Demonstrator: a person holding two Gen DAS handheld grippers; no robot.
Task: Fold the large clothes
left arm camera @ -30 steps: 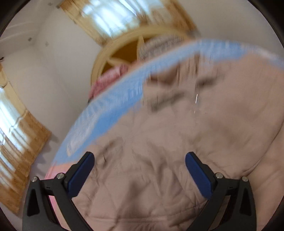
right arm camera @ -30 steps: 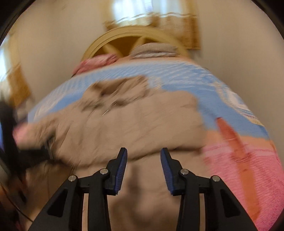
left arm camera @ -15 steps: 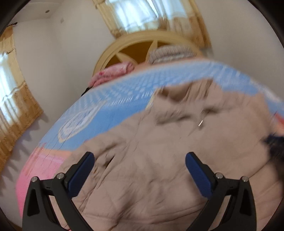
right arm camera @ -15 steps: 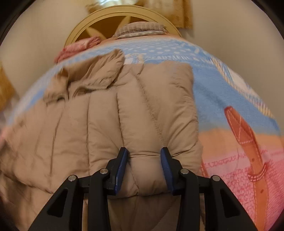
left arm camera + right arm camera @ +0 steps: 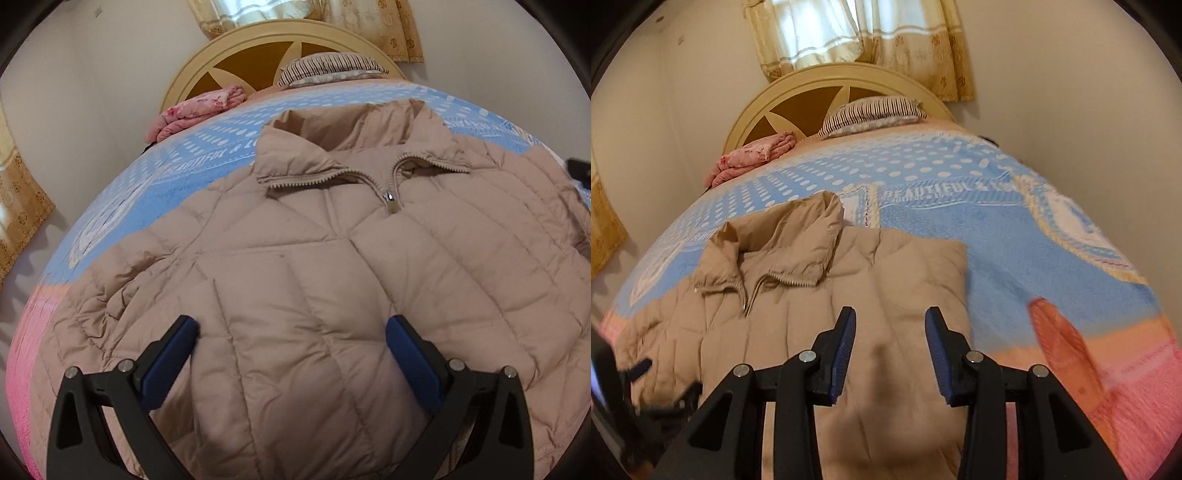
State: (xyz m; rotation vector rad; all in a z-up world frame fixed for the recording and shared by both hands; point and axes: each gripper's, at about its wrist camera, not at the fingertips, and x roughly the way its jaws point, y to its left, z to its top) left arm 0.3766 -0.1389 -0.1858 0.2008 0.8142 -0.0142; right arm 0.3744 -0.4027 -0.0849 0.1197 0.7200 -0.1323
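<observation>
A beige quilted puffer jacket [image 5: 332, 266] lies front up on the bed, collar toward the headboard, zipper closed near the neck. In the right wrist view the jacket [image 5: 798, 295] shows its right side folded in to a straight edge. My left gripper [image 5: 291, 343] is wide open just above the jacket's lower left chest, holding nothing. My right gripper [image 5: 890, 336] is partly open above the folded right part, with fabric between the pads but not pinched. The left gripper also shows at the left edge of the right wrist view [image 5: 639, 373].
The bed carries a blue dotted and pink blanket [image 5: 1015, 258]. A striped pillow [image 5: 875, 114] and a folded pink quilt [image 5: 753, 155] lie at the rounded wooden headboard [image 5: 827, 85]. Curtains hang behind it. Walls stand on both sides of the bed.
Both grippers moved from blurred motion to steady positions above the jacket. The right side of the jacket now lies folded inward. The right gripper's jaws stand wider than before.
</observation>
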